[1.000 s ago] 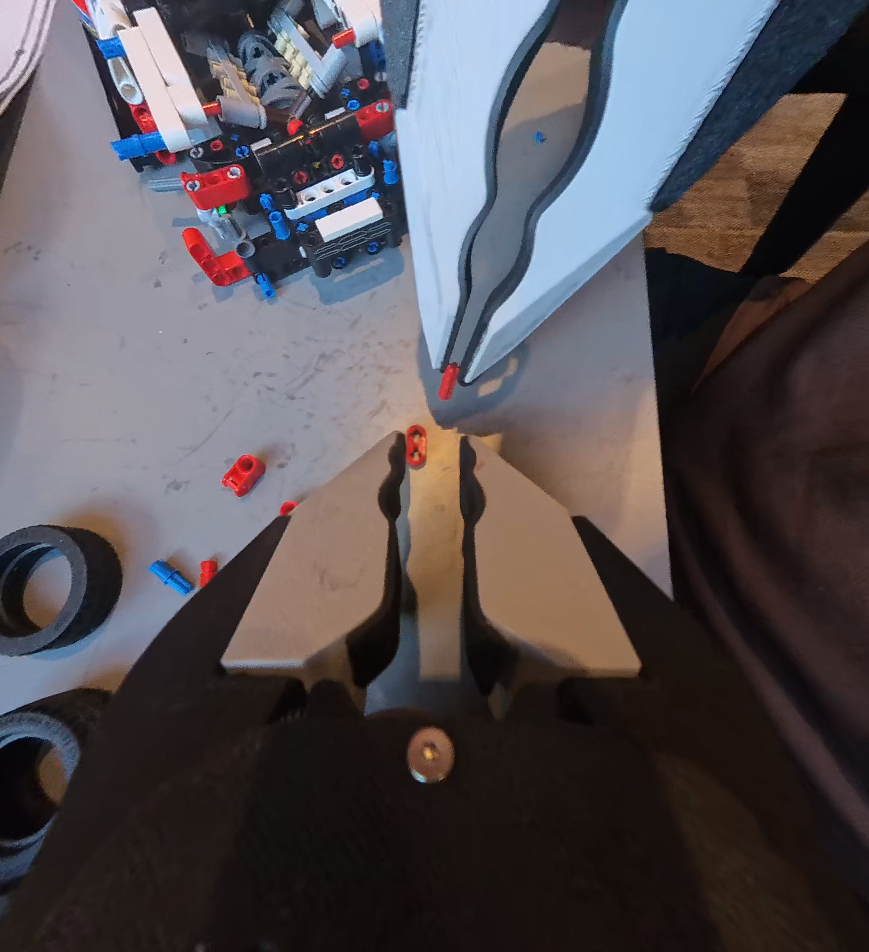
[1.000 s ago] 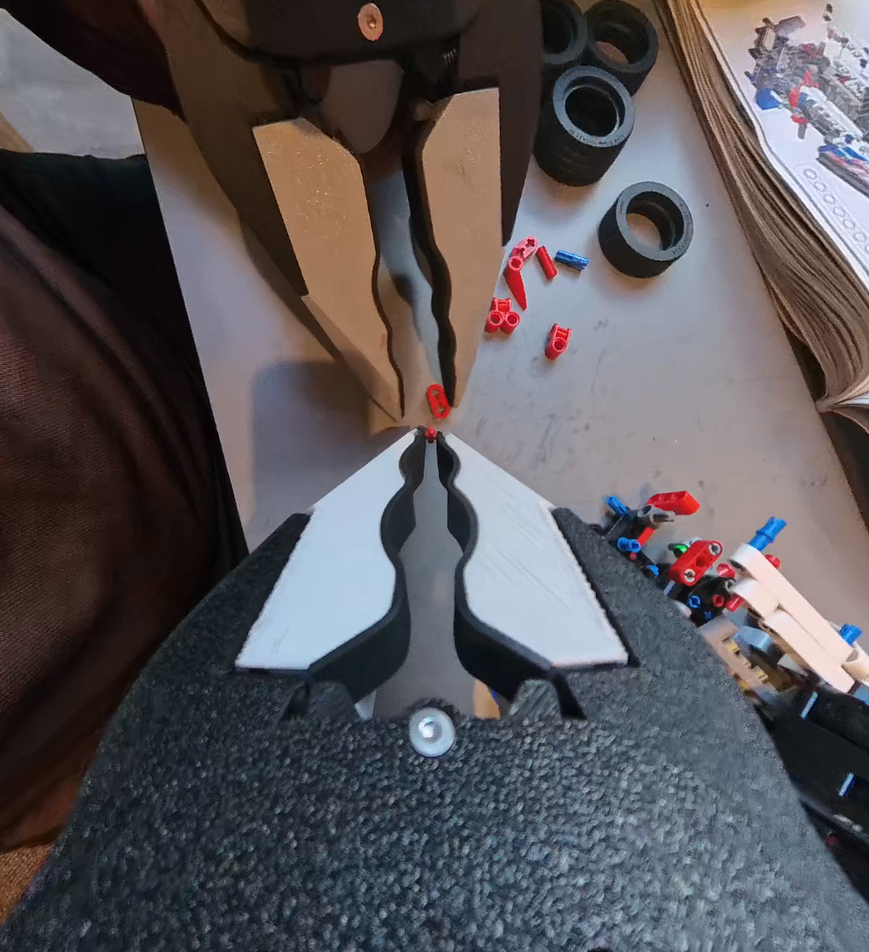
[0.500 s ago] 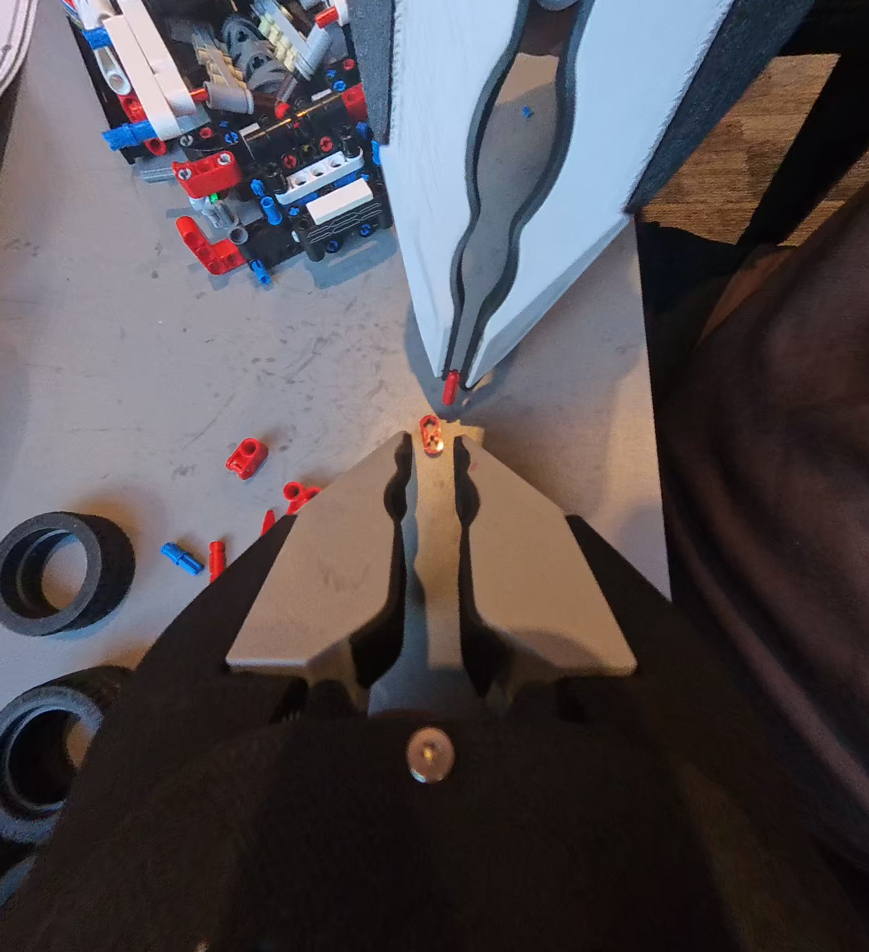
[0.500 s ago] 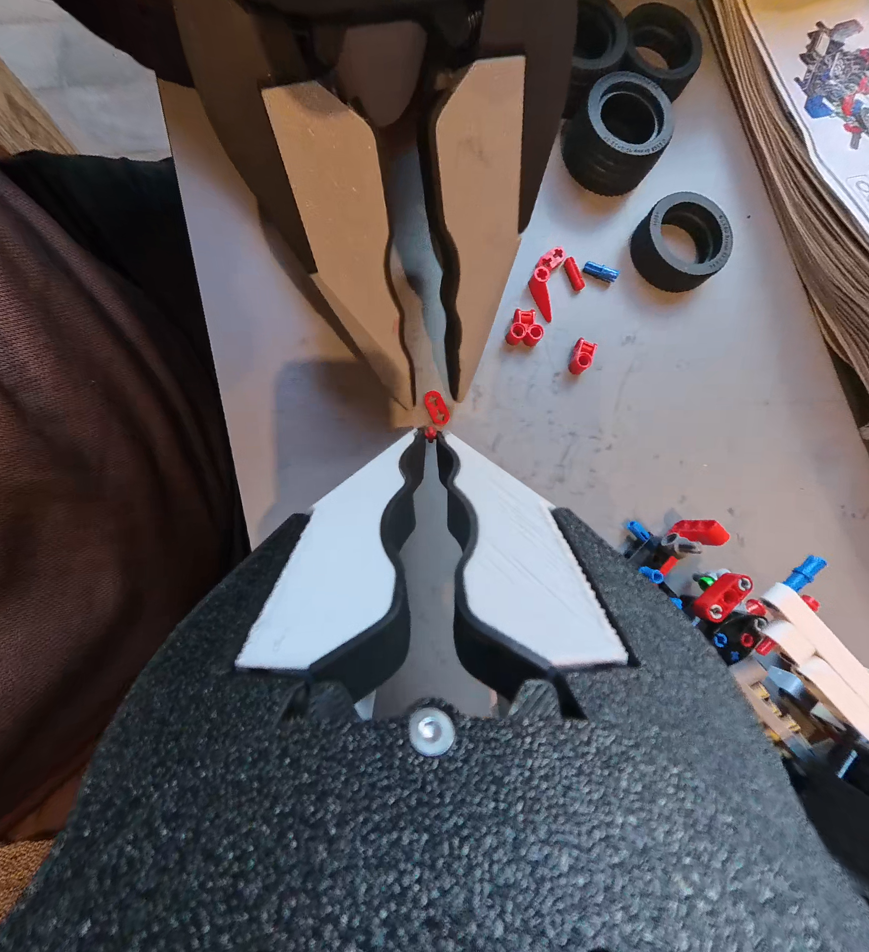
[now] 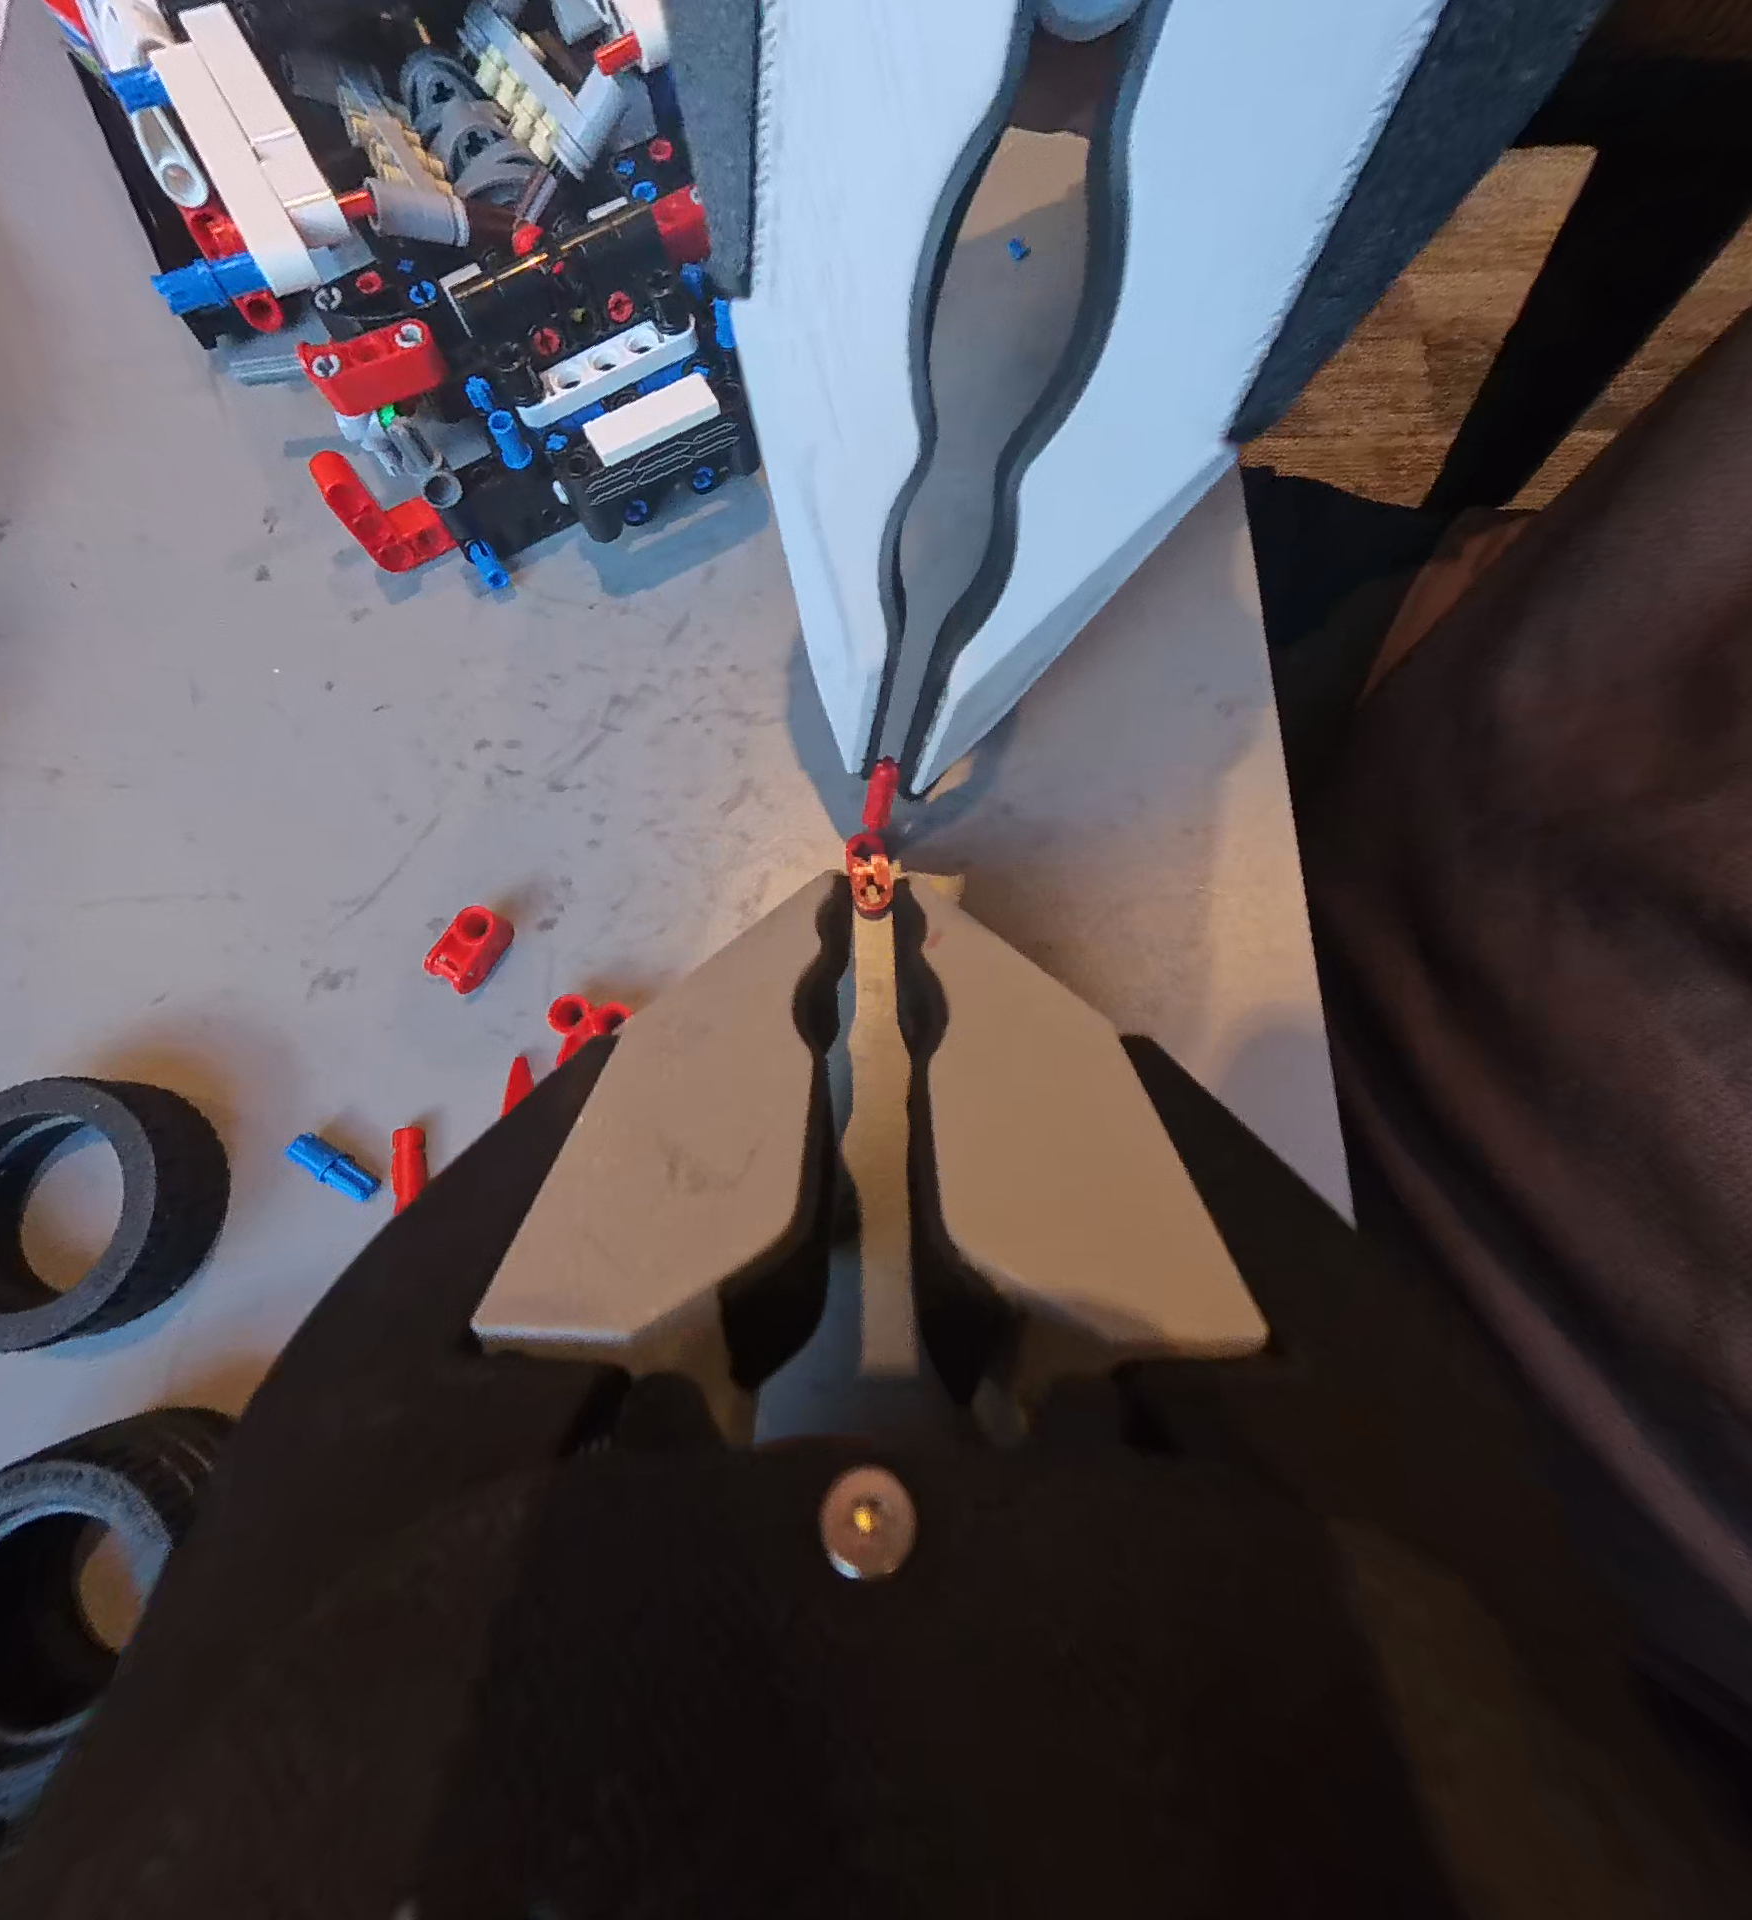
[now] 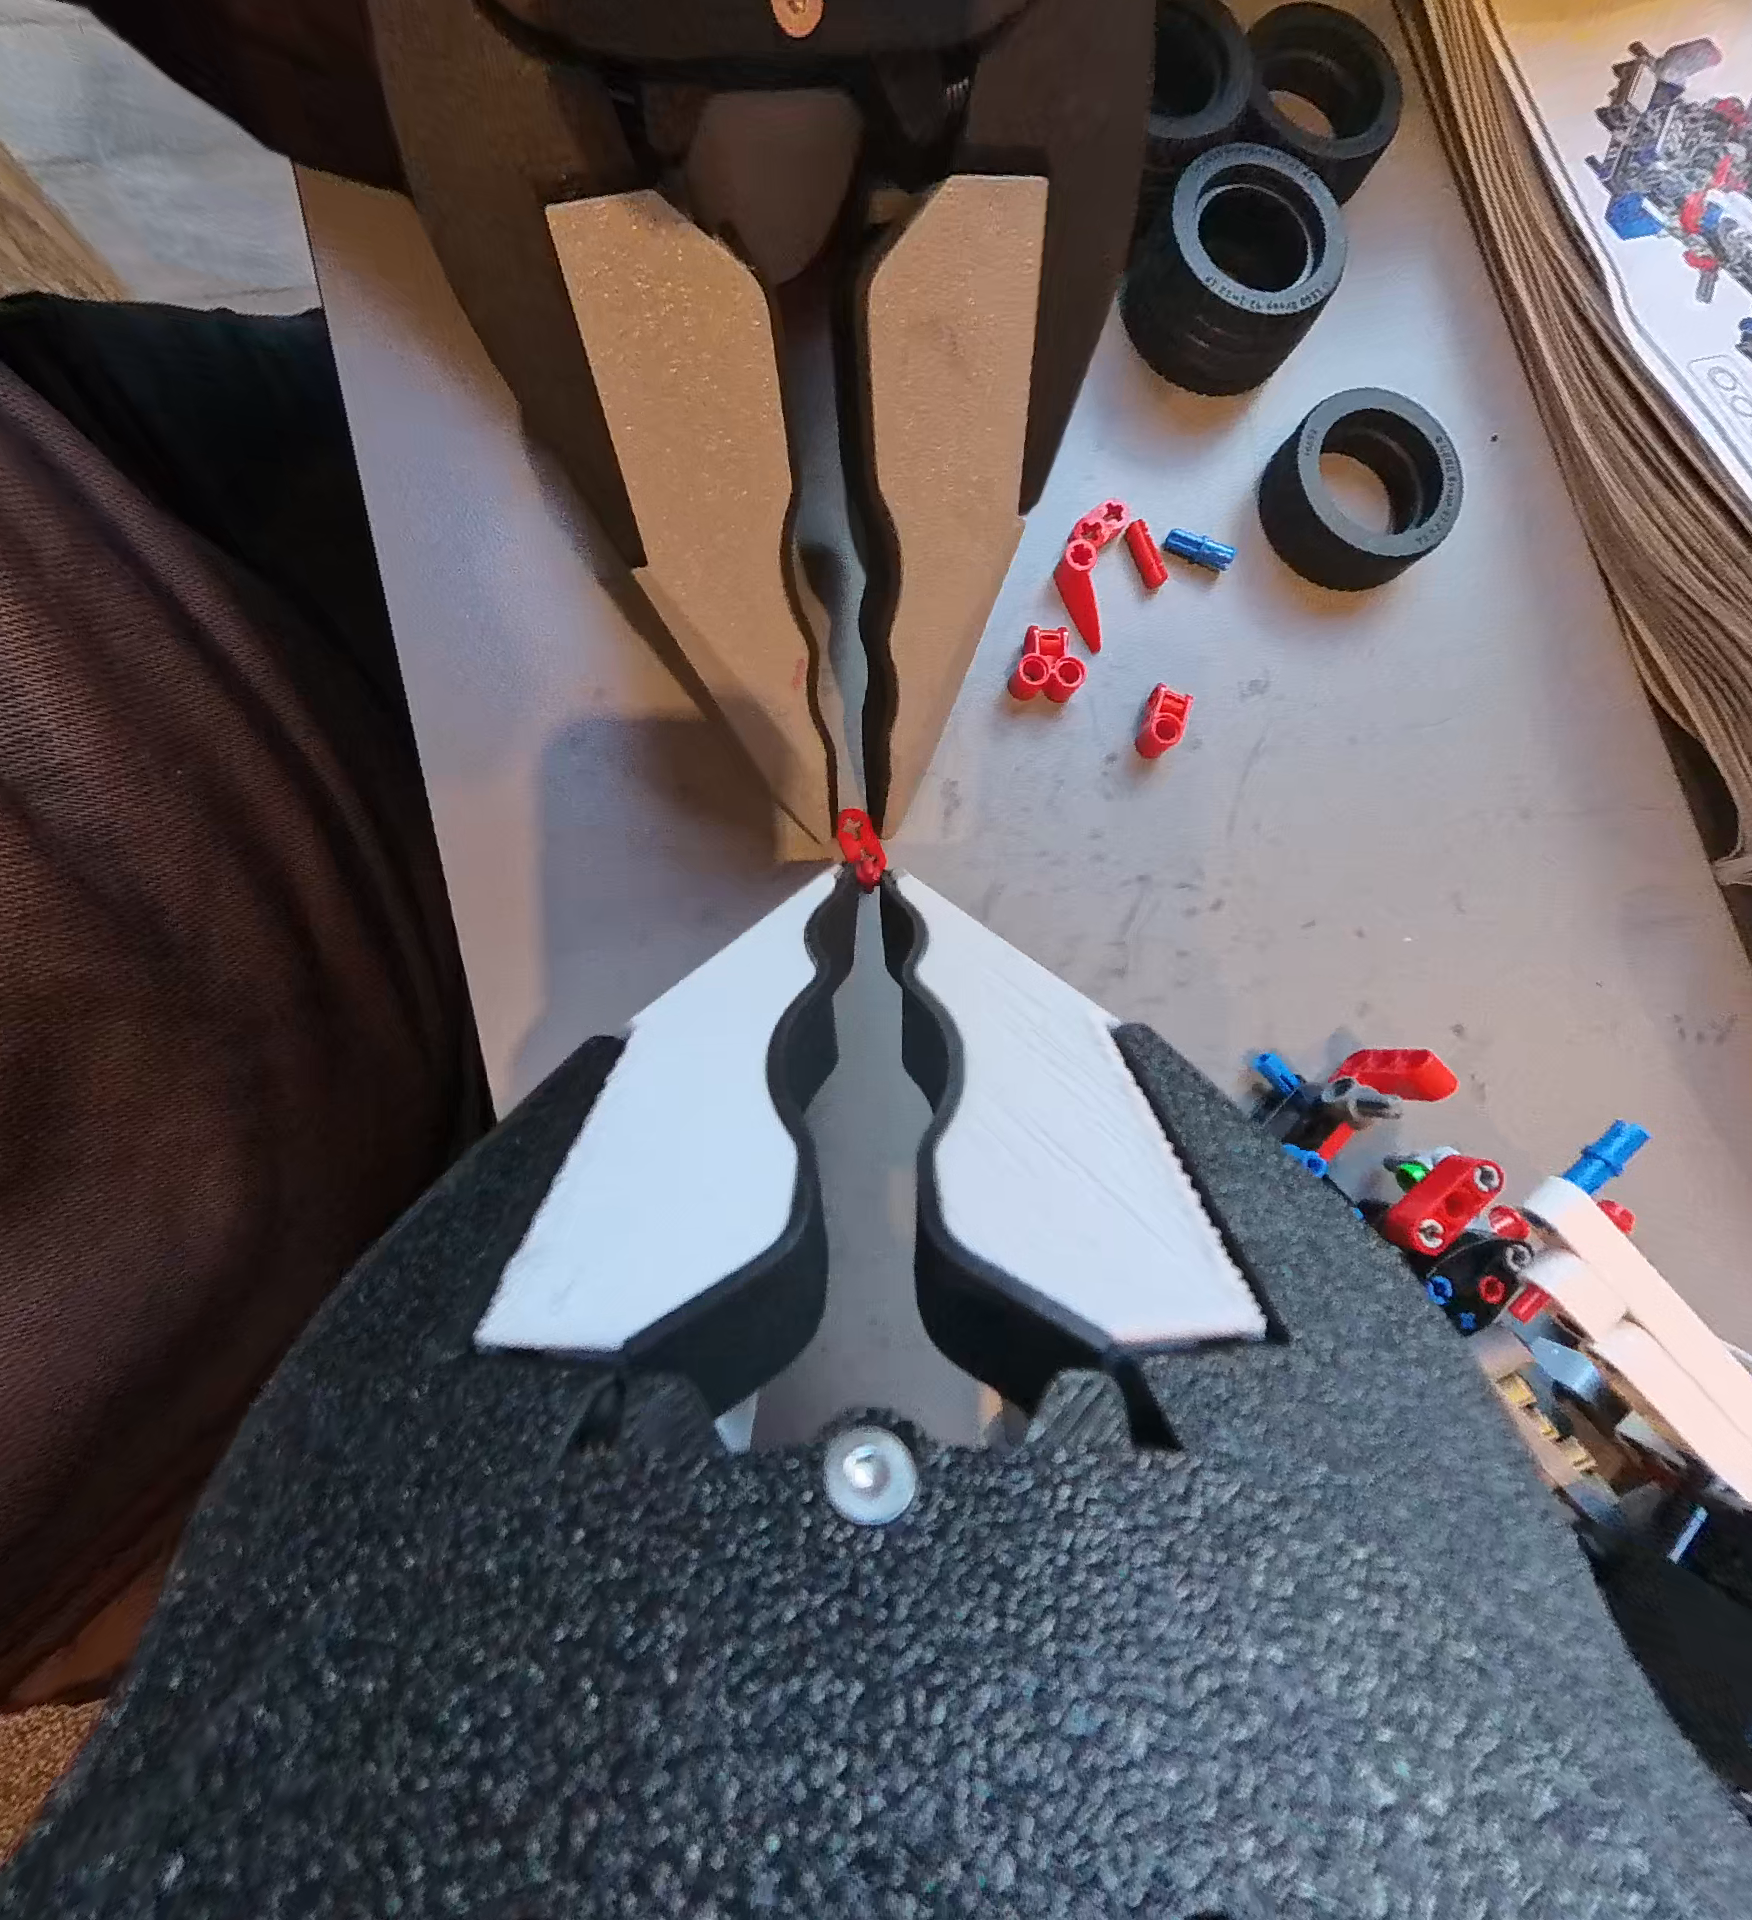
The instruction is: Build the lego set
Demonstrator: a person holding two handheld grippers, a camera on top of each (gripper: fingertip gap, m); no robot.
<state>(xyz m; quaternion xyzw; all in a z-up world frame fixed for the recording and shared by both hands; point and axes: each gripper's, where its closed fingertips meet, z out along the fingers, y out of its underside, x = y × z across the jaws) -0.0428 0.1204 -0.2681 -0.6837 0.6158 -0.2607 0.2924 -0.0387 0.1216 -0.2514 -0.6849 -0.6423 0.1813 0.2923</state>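
Left gripper (image 5: 872, 883), grey-fingered, at centre of the left wrist view: narrowed to a slit, pinching a small red two-hole link (image 5: 869, 871) at the very tips. Right gripper (image 6: 861, 881), white-fingered, at centre of the right wrist view: likewise nearly closed, clamping a short red pin (image 5: 880, 792) that pokes out past its tips. Pin tip touching the link's outer end, tip to tip with the opposing tool, just above the grey table (image 5: 228, 748); whether seated in a hole, cannot tell.

Upper left of the left wrist view: partly built lego model (image 5: 498, 312), black, white, red and blue. Left of centre: loose red connector (image 5: 469, 943), further red bits near the grey finger, a blue pin (image 5: 332, 1164) lower down. Lower left edge: black tyres (image 5: 61, 1210). Upper right of the right wrist view: open instruction booklet (image 6: 1620, 343) on a thick stack of pages. Dark cloth of a person's clothing (image 5: 1599, 1039) along the right side of the left wrist view.
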